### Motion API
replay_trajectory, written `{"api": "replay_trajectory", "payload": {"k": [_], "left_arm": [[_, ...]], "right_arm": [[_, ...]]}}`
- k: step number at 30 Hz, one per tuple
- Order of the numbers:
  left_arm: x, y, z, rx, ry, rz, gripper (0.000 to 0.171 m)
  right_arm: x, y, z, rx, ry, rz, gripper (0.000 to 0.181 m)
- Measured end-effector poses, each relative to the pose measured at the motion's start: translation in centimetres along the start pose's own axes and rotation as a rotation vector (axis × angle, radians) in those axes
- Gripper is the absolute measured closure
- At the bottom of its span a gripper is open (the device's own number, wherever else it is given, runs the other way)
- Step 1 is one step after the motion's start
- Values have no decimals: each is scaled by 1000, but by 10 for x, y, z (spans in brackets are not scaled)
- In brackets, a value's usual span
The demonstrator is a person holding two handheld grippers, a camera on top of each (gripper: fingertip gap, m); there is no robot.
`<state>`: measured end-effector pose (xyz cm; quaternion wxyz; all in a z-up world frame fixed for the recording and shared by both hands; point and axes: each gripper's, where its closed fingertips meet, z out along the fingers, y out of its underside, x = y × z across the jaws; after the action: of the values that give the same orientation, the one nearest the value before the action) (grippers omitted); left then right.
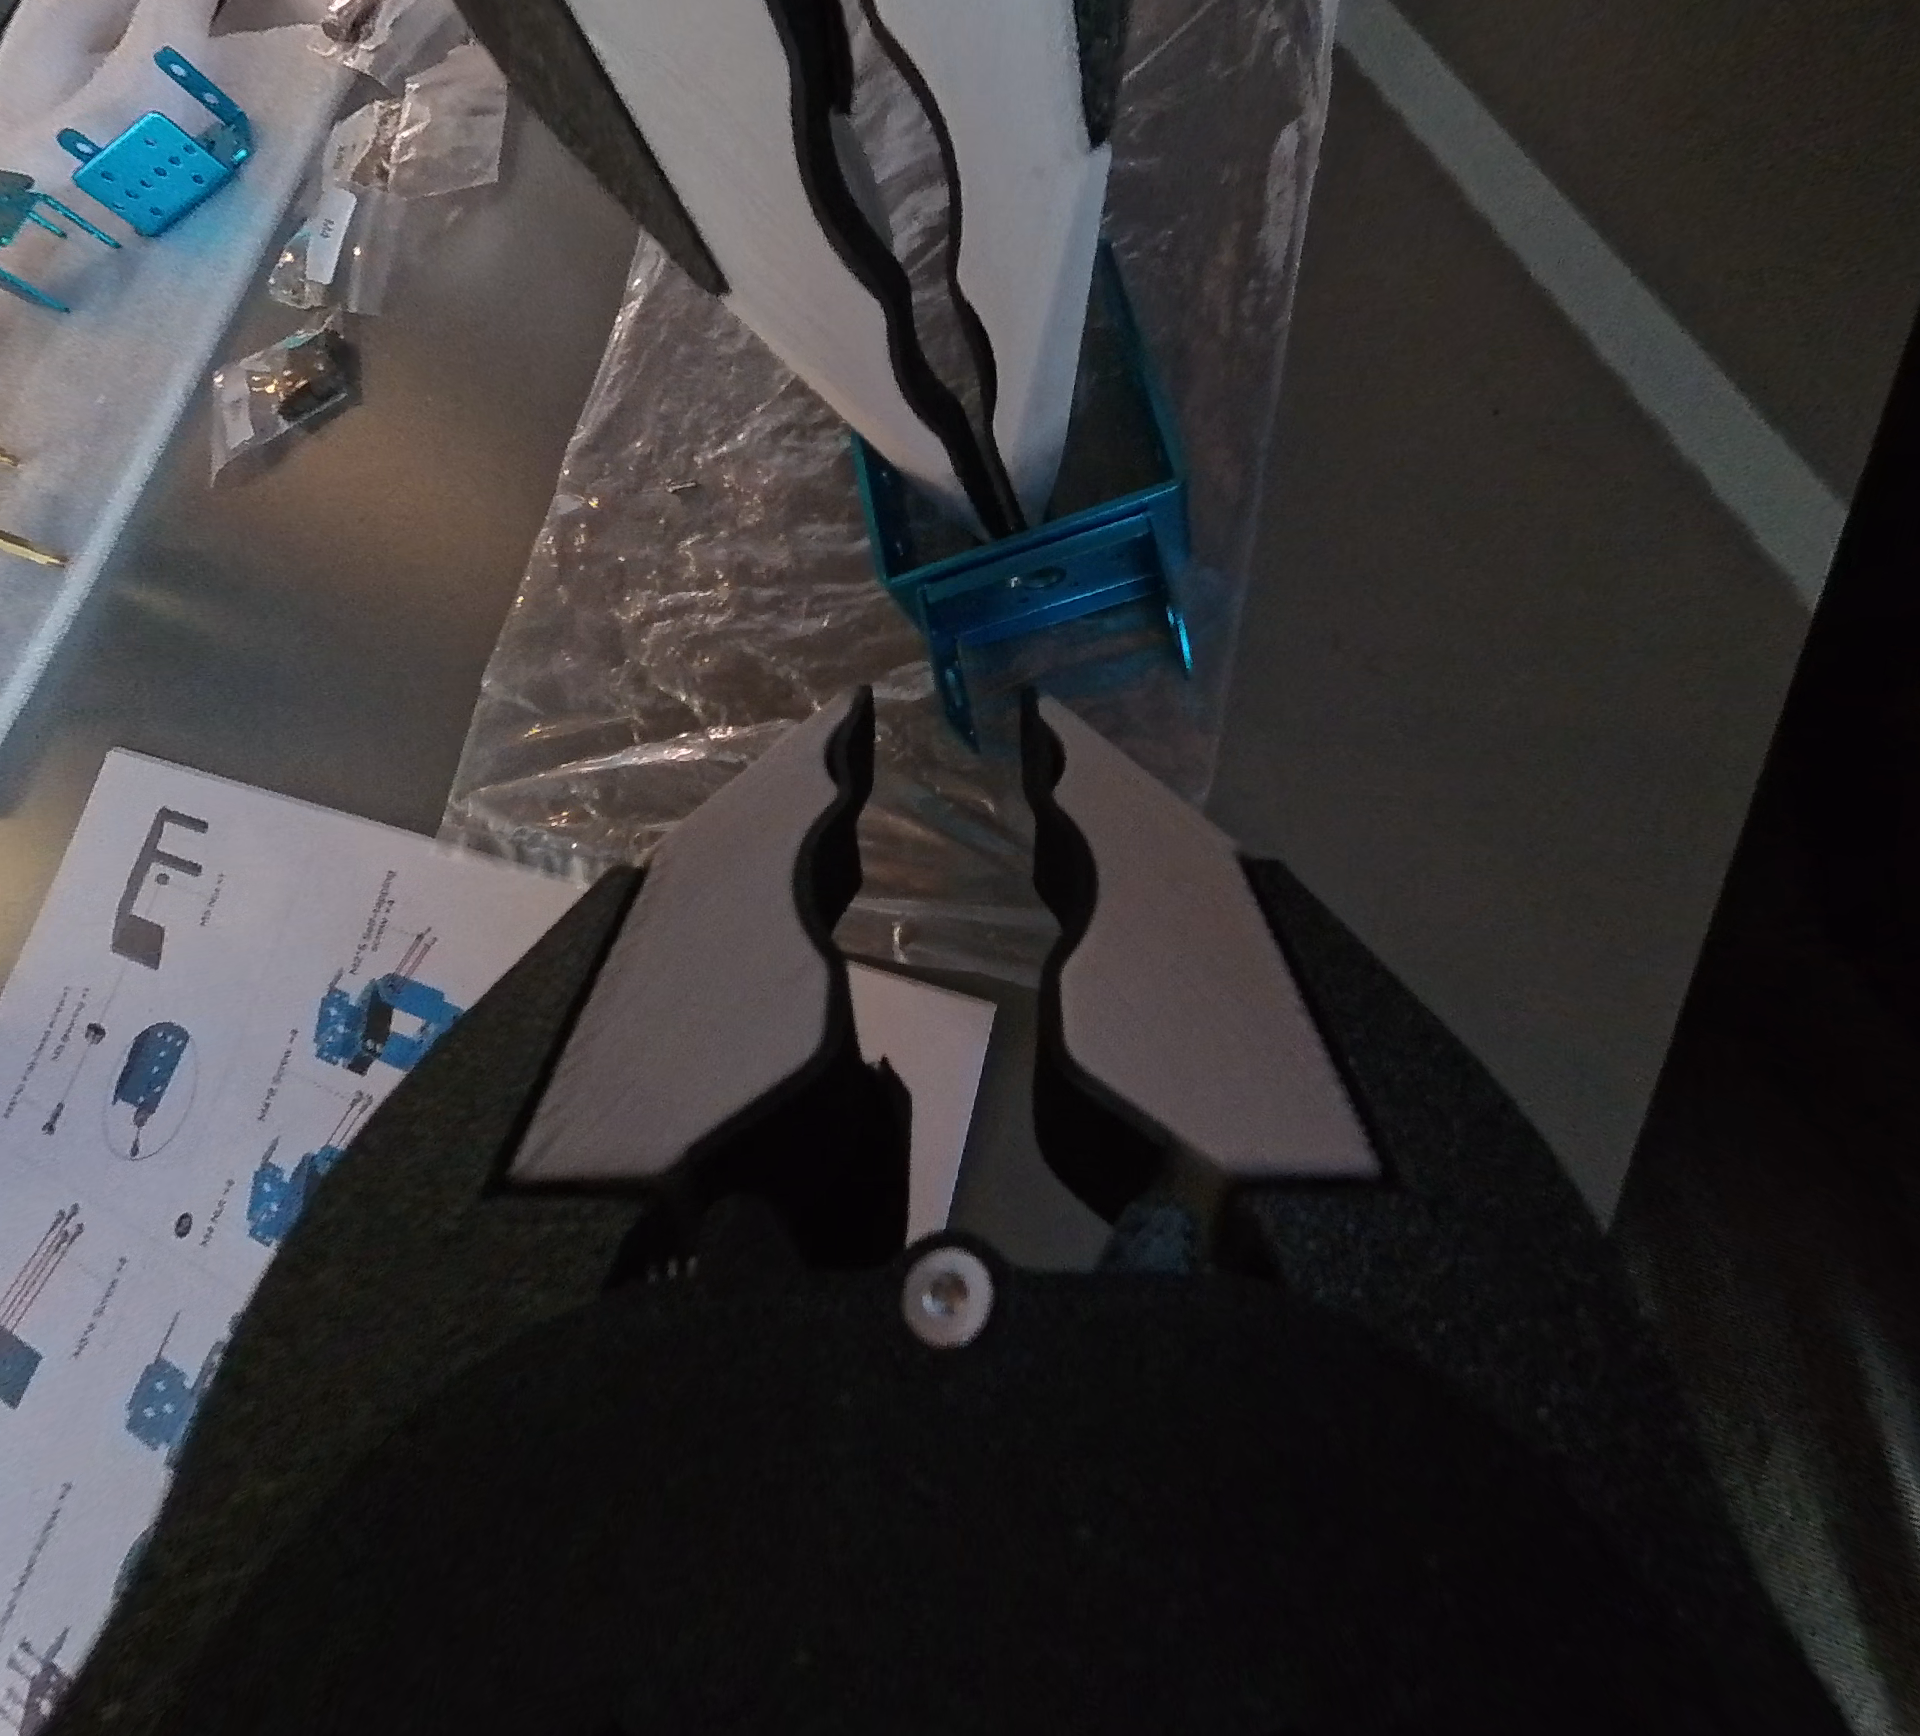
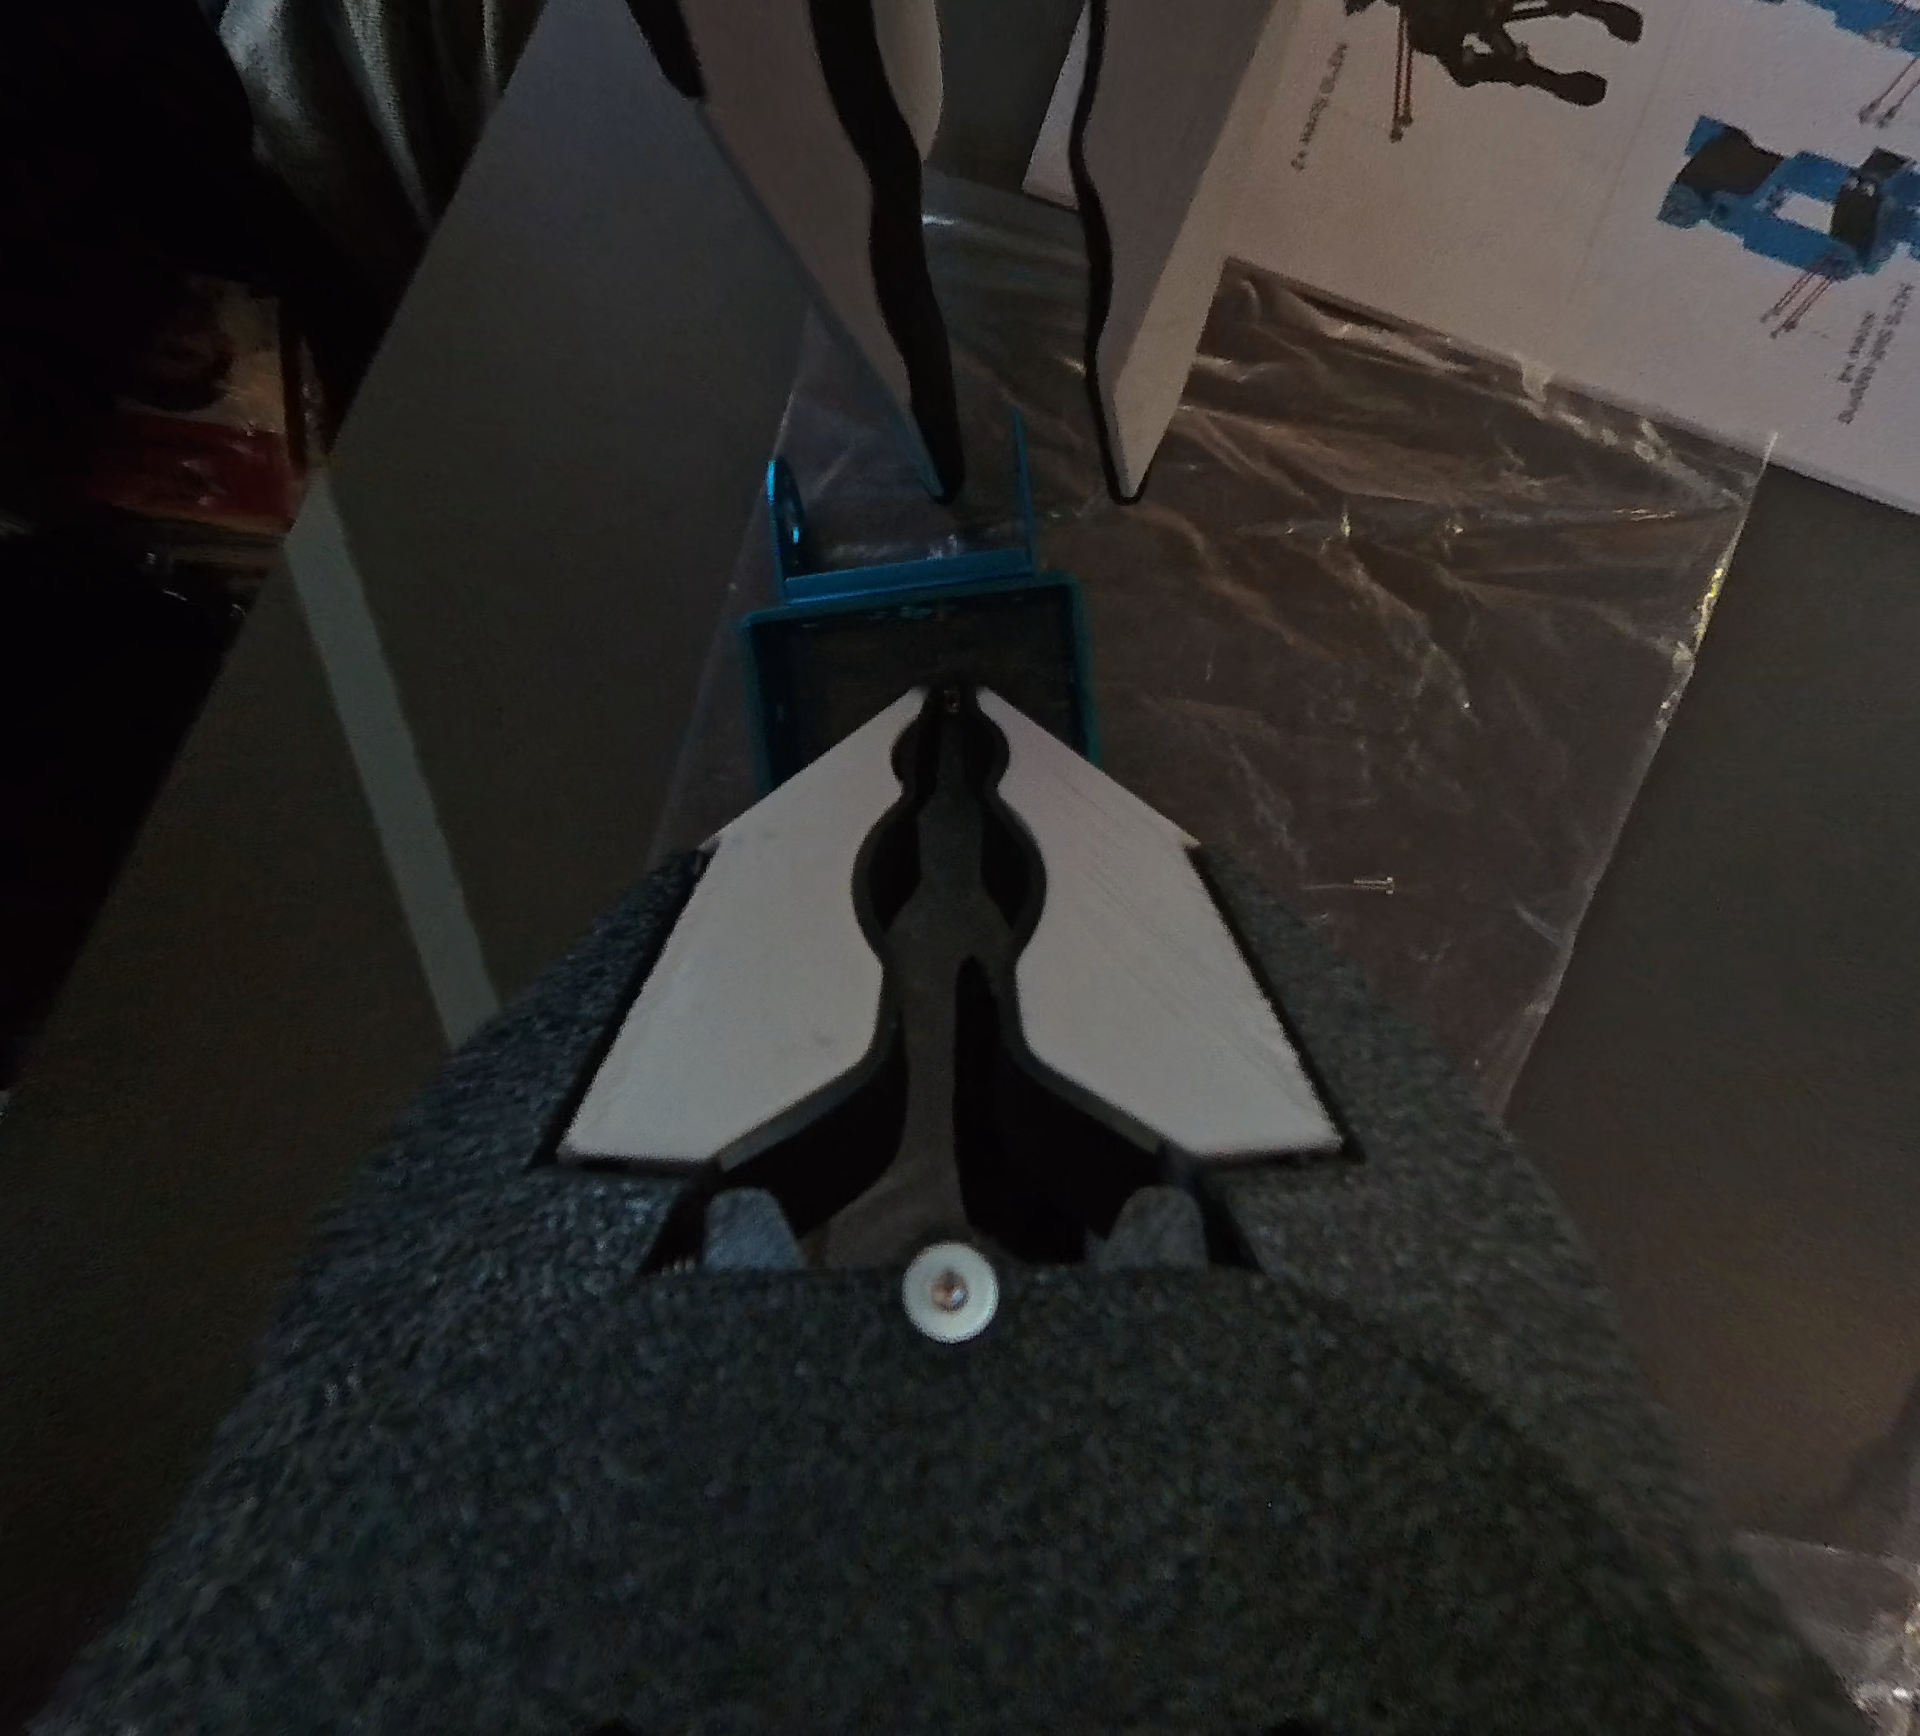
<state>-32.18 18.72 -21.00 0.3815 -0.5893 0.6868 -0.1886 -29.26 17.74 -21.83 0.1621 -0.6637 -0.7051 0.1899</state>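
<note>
A blue metal bracket assembly (image 1: 1049, 590), two U-shaped pieces joined back to back, is held above a clear plastic bag. My right gripper (image 1: 1003, 502) comes in from the top of the left wrist view and is shut on the bracket's far wall. In the right wrist view the right gripper (image 2: 951, 697) has its tips closed on the blue bracket (image 2: 914, 616). My left gripper (image 1: 945, 720) is open, with its tips just in front of the bracket's near arms. In the right wrist view the left gripper (image 2: 1039, 486) reaches in from the top, with one fingertip (image 2: 940, 471) between the small bracket's arms.
A clear plastic bag (image 1: 707, 606) lies on the grey table (image 1: 312, 585), with a tiny screw (image 2: 1374, 884) on it. A printed instruction sheet (image 1: 239, 1011) lies at the near left. Small bags of hardware (image 1: 286, 398) and more blue brackets (image 1: 156, 159) on white foam lie far left. The table edge (image 1: 1579, 263) runs along the right. Less than 4 cm separates the two grippers' tips.
</note>
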Motion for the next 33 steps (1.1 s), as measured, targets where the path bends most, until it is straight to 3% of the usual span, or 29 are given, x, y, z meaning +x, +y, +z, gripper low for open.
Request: {"api": "replay_trajectory", "payload": {"k": [5, 10, 15, 26, 30, 33], "left_arm": [[-1, 1, 0, -1, -2, -1, 144], [-2, 1, -1, 0, -7, -7, 144], [-2, 2, -1, 0, -8, -10, 144], [-2, 2, -1, -1, -6, -11, 144], [-2, 2, -1, 1, -5, -10, 144], [-3, 3, -1, -2, -8, -10, 144]], "right_arm": [[2, 6, -17, 8, 36, 14, 179], [12, 50, -44, -57, 103, 93, 179], [7, 75, -47, -106, 66, 134, 179], [6, 82, -53, -209, 87, 112, 173], [10, 87, -55, -348, 139, 29, 173], [4, 80, -51, -348, 85, 22, 172]]}}
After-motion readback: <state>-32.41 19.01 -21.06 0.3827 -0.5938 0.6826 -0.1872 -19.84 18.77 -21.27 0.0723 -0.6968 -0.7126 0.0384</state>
